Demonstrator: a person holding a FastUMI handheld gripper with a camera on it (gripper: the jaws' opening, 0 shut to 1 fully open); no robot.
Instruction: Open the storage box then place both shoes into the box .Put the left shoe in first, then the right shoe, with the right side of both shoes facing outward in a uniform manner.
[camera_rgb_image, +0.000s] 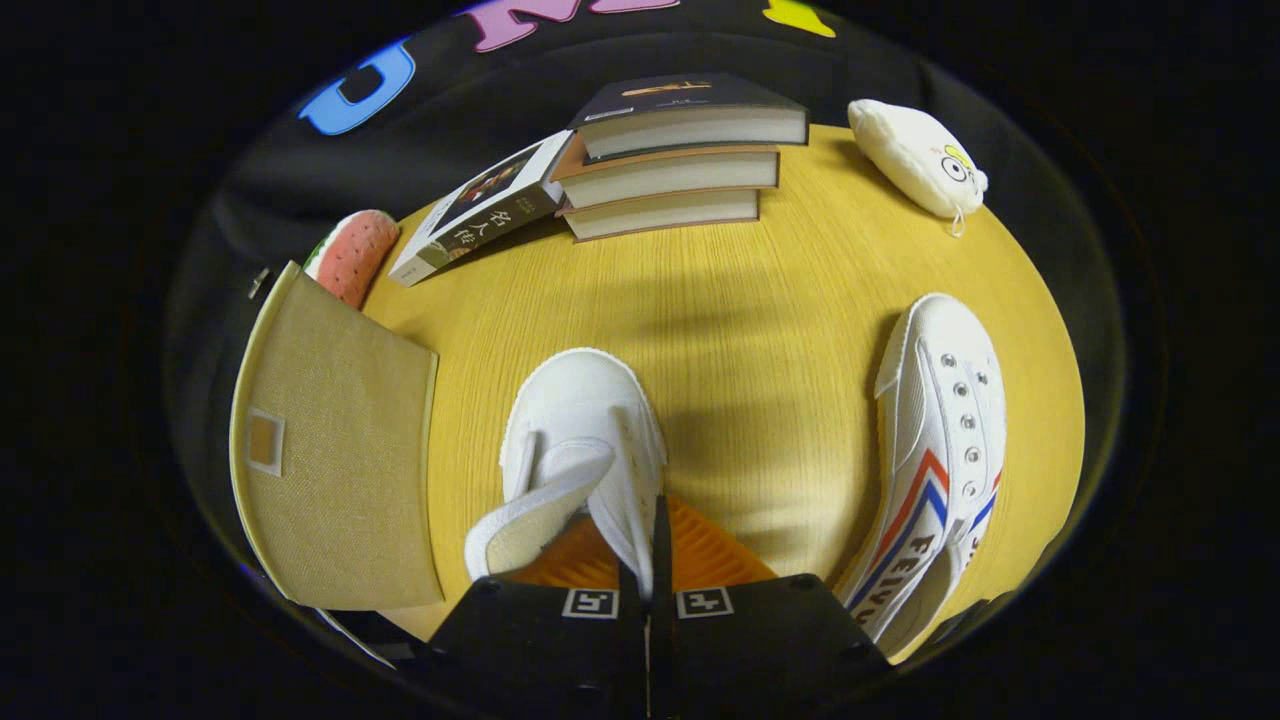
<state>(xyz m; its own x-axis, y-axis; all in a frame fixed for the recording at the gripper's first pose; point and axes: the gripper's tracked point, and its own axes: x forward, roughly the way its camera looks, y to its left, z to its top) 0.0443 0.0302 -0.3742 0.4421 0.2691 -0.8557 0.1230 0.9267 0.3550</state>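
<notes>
A white canvas shoe (585, 430) stands on the yellow table (760, 330) right at my fingers, toe pointing away, its orange insole (700, 555) showing. My gripper (650, 565) is shut on the right side wall of this shoe near its opening. The tongue (530, 520) folds out to the left. A second white shoe (940, 450) with red and blue stripes lies to the right of the fingers, tipped on its side. The beige fabric storage box (340, 460) sits to the left of the held shoe, with one flat panel facing me; its inside is hidden.
Beyond the shoes, a stack of three books (680, 160) has a fourth book (480, 205) leaning on its left. A white plush toy (915, 155) lies at the far right, and a pink strawberry-like plush (355, 255) sits behind the box.
</notes>
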